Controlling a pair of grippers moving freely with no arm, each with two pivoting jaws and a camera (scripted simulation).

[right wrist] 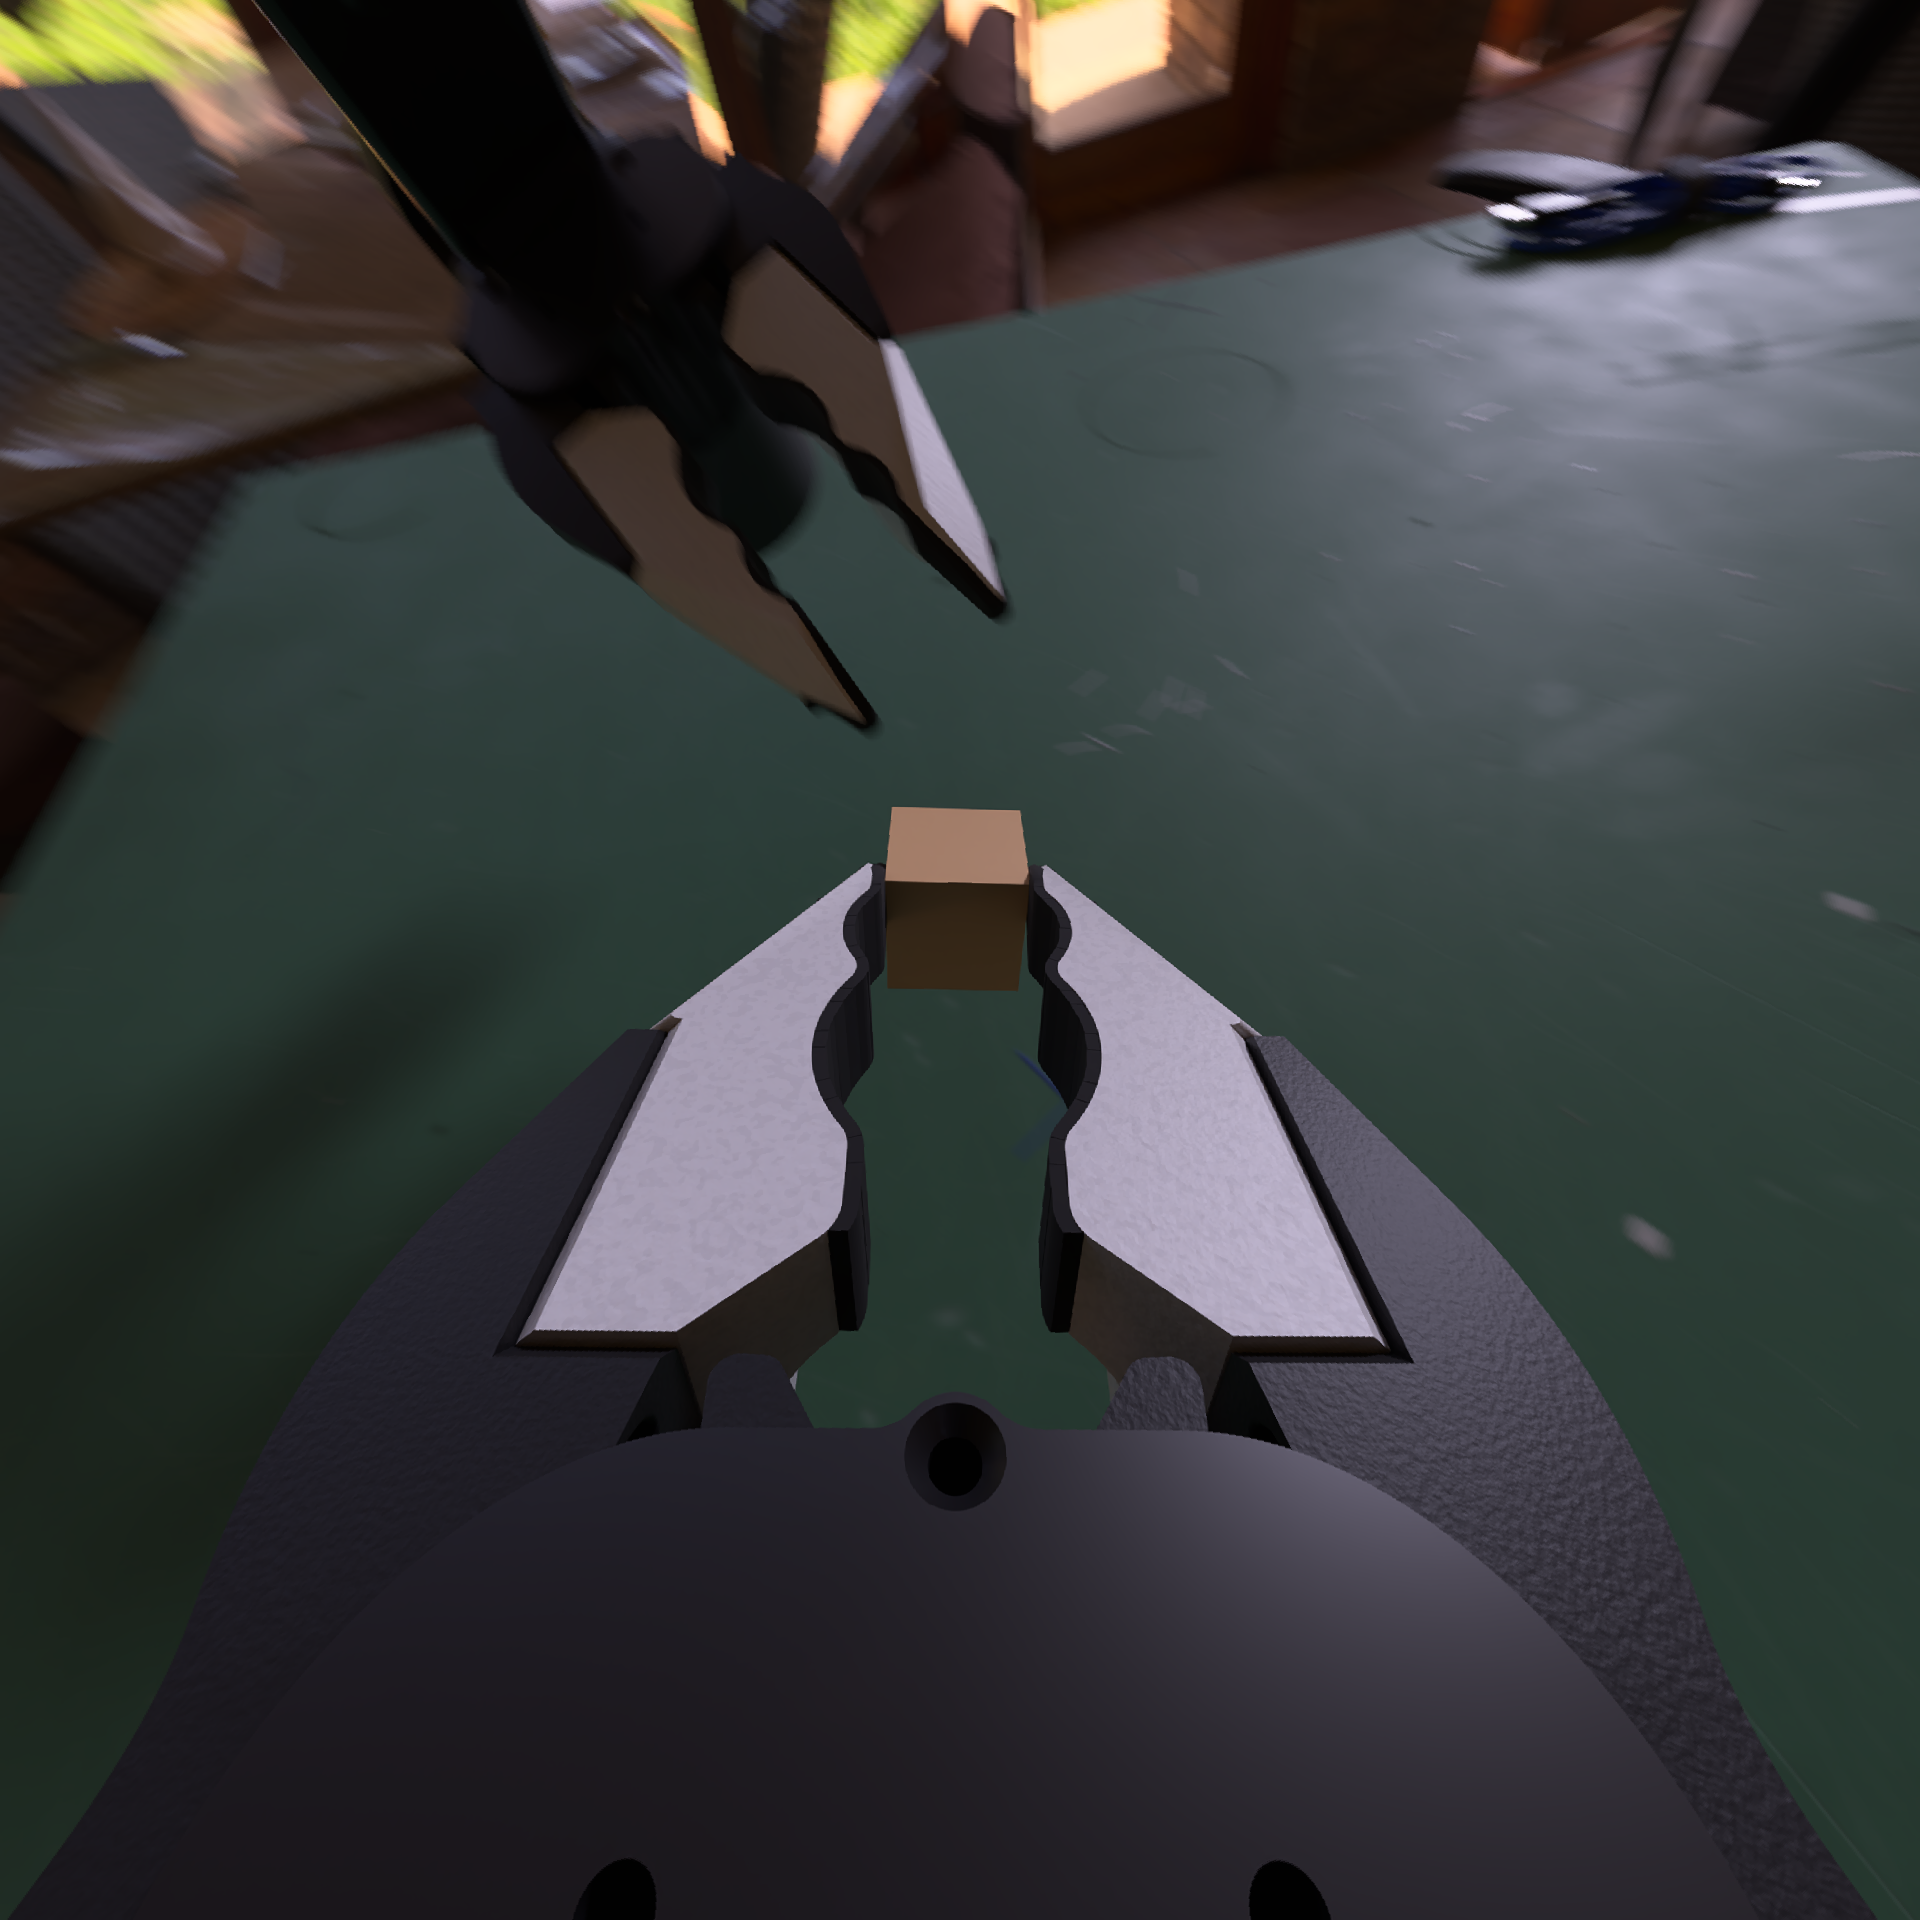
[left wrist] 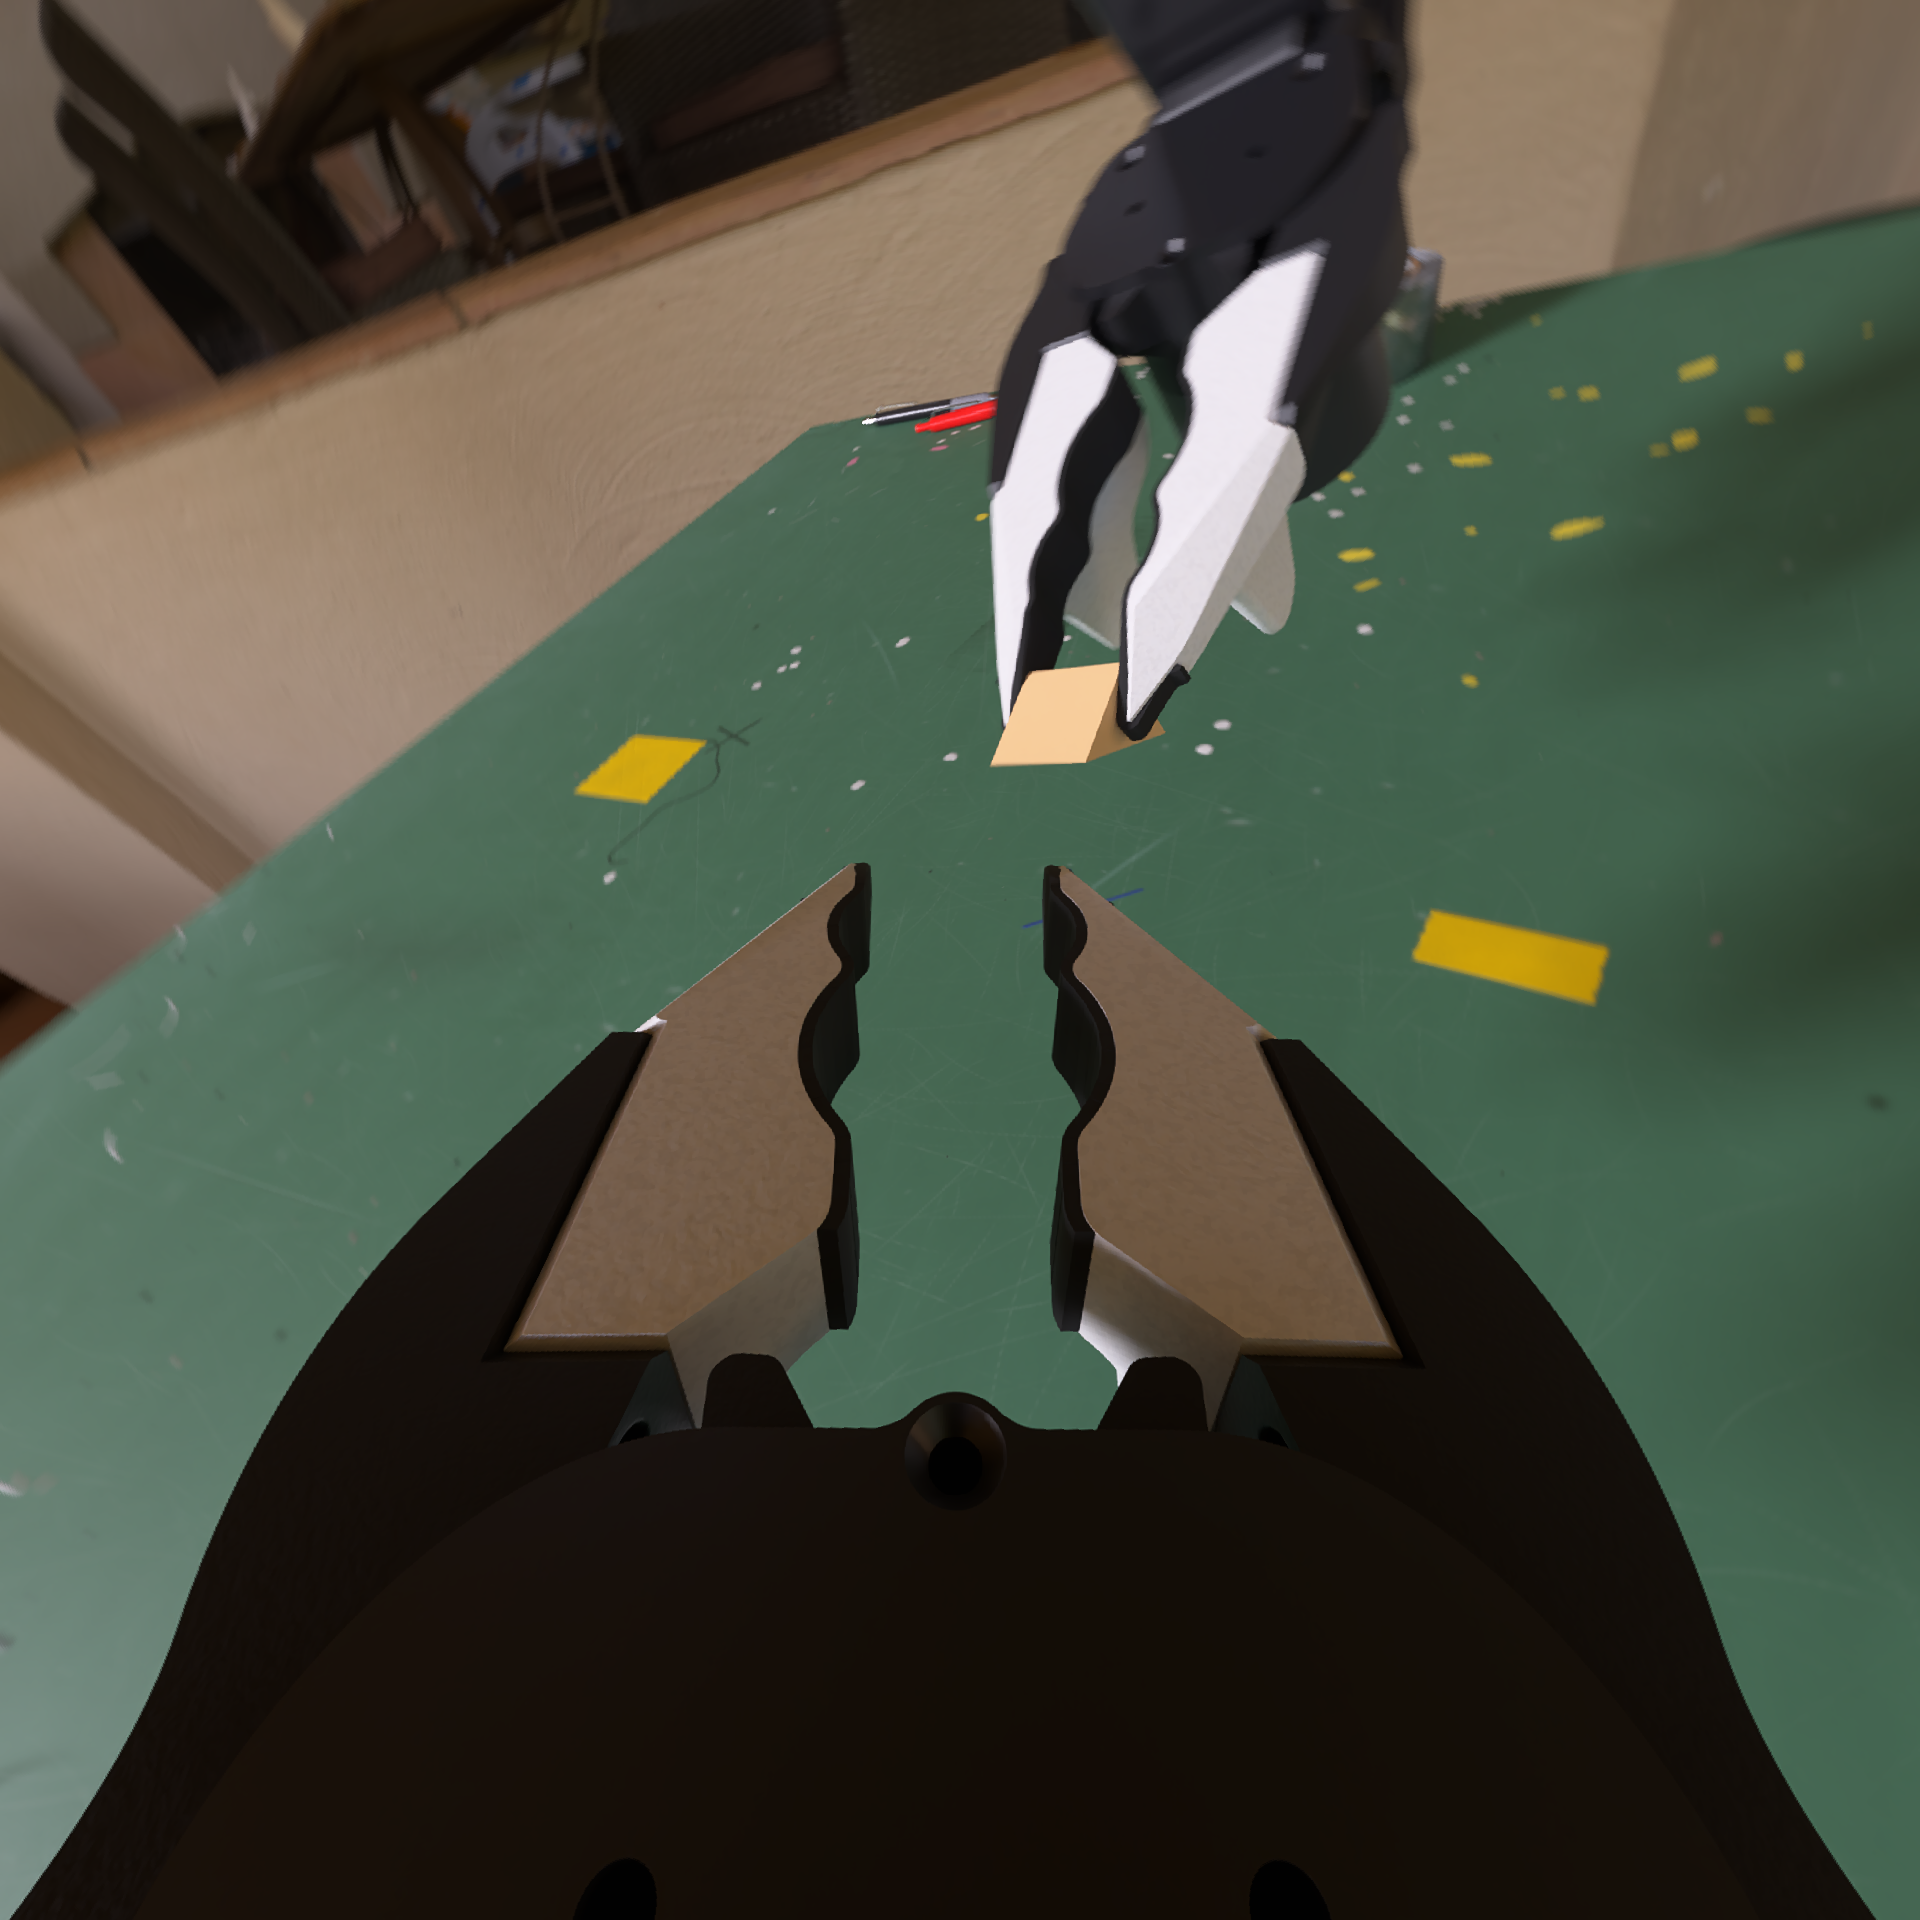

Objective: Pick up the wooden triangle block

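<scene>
Wooden triangle block (right wrist: 956, 902) sits on the green table (right wrist: 1455, 935), pinched between the tips of my right gripper (right wrist: 956, 883). My left gripper (left wrist: 956, 873) hangs open and empty just short of the block.

Blurred dark-blue object (right wrist: 1662, 197) on the far table edge cannot be identified.

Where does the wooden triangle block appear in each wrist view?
Left wrist view: wooden triangle block sits above centre, between the right gripper's white jaws.
Right wrist view: the block sits at centre, between that view's own jaws.
Shared landmark: the green table.
</scene>
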